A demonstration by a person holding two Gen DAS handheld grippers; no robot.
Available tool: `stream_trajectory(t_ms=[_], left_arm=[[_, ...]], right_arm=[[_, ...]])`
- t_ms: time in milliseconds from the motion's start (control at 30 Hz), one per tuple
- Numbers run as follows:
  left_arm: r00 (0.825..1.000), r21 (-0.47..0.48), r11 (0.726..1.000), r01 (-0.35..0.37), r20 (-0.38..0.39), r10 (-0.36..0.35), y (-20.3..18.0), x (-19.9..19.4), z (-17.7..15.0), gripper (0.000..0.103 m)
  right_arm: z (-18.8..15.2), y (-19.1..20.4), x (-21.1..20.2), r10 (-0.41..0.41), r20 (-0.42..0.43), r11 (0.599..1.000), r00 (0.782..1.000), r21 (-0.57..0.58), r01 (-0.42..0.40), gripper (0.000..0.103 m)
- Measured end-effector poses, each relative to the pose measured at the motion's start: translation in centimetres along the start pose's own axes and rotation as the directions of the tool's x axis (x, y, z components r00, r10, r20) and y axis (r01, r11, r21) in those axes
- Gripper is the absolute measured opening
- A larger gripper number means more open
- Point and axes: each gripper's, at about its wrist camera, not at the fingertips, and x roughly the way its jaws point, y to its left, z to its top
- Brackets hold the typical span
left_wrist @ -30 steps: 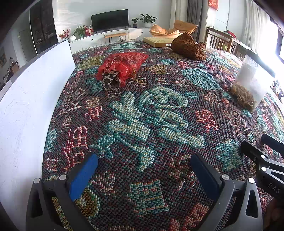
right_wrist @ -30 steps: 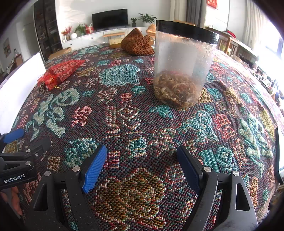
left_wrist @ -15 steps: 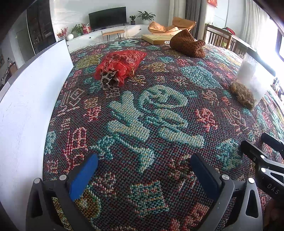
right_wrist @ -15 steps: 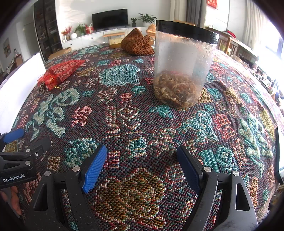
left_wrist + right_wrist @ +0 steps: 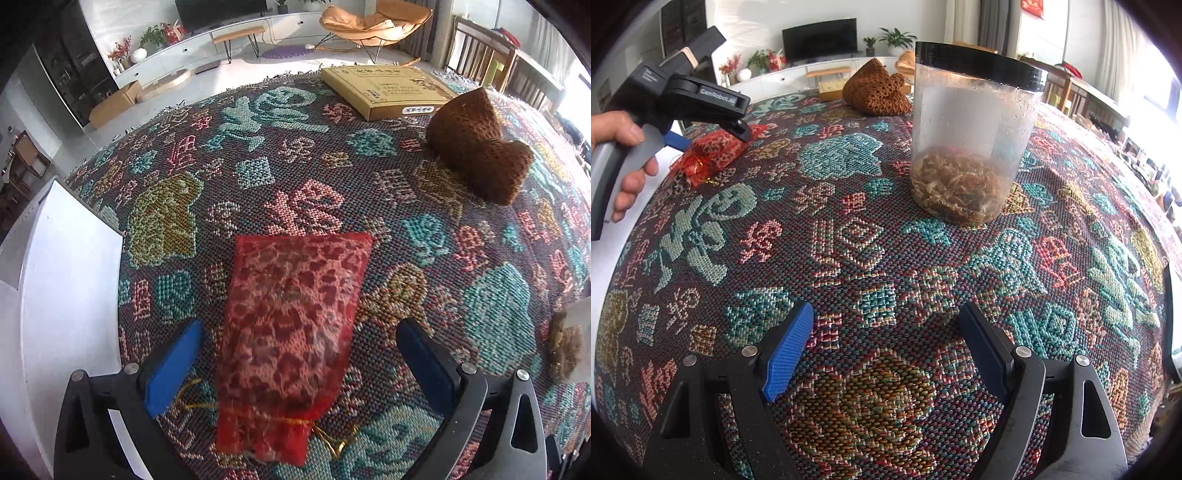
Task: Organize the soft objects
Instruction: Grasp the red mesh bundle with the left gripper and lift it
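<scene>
A red mesh pouch (image 5: pixel 291 332) tied with gold cord lies flat on the patterned tablecloth. My left gripper (image 5: pixel 299 358) is open, one finger on each side of the pouch, not closed on it. The pouch also shows in the right wrist view (image 5: pixel 713 157), under the left gripper (image 5: pixel 713 122). A brown knitted item (image 5: pixel 480 158) lies at the far right; it also shows in the right wrist view (image 5: pixel 877 90). My right gripper (image 5: pixel 886 347) is open and empty over bare cloth, in front of a clear jar (image 5: pixel 971 140) with dried material inside.
A white board (image 5: pixel 62 314) stands along the table's left edge. A flat yellow box (image 5: pixel 388 88) lies at the far edge. The jar's edge shows in the left wrist view (image 5: pixel 569 343). Chairs and a TV cabinet stand beyond the table.
My left gripper has moved far forward across the table to the red pouch, which now lies between its open fingers. The right gripper has not moved.
</scene>
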Motion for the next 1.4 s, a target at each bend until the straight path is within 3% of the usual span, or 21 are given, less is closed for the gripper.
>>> stream_trajectory(t_ms=[33, 100, 133, 167, 267, 333, 533, 633, 700, 767, 833, 1000, 1400], left_arm=[[1.000, -0.006, 1.000, -0.016, 0.001, 0.016, 0.2, 0.7, 0.2, 0.103], [1.000, -0.049, 0.999, 0.006, -0.008, -0.007, 1.0, 1.7, 0.2, 0.087], [0.998, -0.083, 0.995, 0.062, 0.009, -0.061, 1.6, 1.7, -0.2, 0.068], [0.997, -0.118, 0.990, 0.073, 0.031, -0.070, 2.1, 1.3, -0.6, 0.050], [0.998, -0.149, 0.987, 0.055, 0.046, -0.049, 2.7, -0.4, -2.3, 0.038], [0.997, -0.153, 0.987, 0.052, 0.058, -0.044, 2.7, -2.4, -4.2, 0.038], [0.995, -0.130, 0.989, 0.068, 0.078, -0.059, 0.8, -7.7, -11.4, 0.039], [0.997, -0.102, 0.994, 0.049, 0.058, -0.043, -0.5, -7.0, -14.7, 0.040], [0.997, -0.073, 0.997, 0.025, 0.068, -0.020, -1.3, -6.1, -16.0, 0.054], [0.988, -0.059, 0.998, -0.034, 0.149, 0.043, -1.6, -6.2, -16.7, 0.092], [0.984, -0.044, 0.997, -0.061, 0.165, 0.068, -1.6, -5.7, -16.8, 0.103], [0.977, -0.123, 0.991, 0.050, 0.212, -0.023, 0.3, -5.2, -17.6, 0.103], [0.977, -0.132, 0.990, 0.049, 0.213, -0.020, 0.5, -5.2, -17.6, 0.103]], right_arm=[[0.0, 0.0, 0.0, 0.000, 0.000, 1.000, 1.000, 0.000, 0.000, 0.084], [0.0, 0.0, 0.0, 0.000, 0.000, 1.000, 1.000, 0.001, 0.000, 0.084], [0.1, 0.0, 0.3, 0.001, 0.000, 1.000, 1.000, 0.001, -0.001, 0.084], [0.2, 0.1, 0.4, 0.002, -0.001, 1.000, 1.000, 0.002, -0.002, 0.085], [0.3, 0.3, 0.7, 0.003, -0.003, 1.000, 1.000, 0.000, -0.003, 0.086], [0.5, 0.3, 0.8, 0.004, -0.004, 1.000, 1.000, 0.001, -0.004, 0.086], [0.5, 0.3, 0.8, 0.005, -0.003, 1.000, 1.000, 0.002, -0.005, 0.086], [0.5, 0.3, 0.8, 0.005, -0.003, 1.000, 1.000, 0.002, -0.005, 0.086], [0.5, 0.3, 0.8, 0.005, -0.003, 1.000, 1.000, 0.002, -0.005, 0.086], [0.5, 0.4, 0.8, 0.006, -0.003, 1.000, 1.000, 0.002, -0.006, 0.086], [0.5, 0.4, 0.8, 0.006, -0.002, 1.000, 1.000, 0.002, -0.006, 0.086], [0.5, 0.4, 0.8, 0.006, -0.002, 1.000, 1.000, 0.002, -0.006, 0.086], [0.5, 0.3, 0.8, 0.006, -0.002, 1.000, 1.000, 0.003, -0.006, 0.086]])
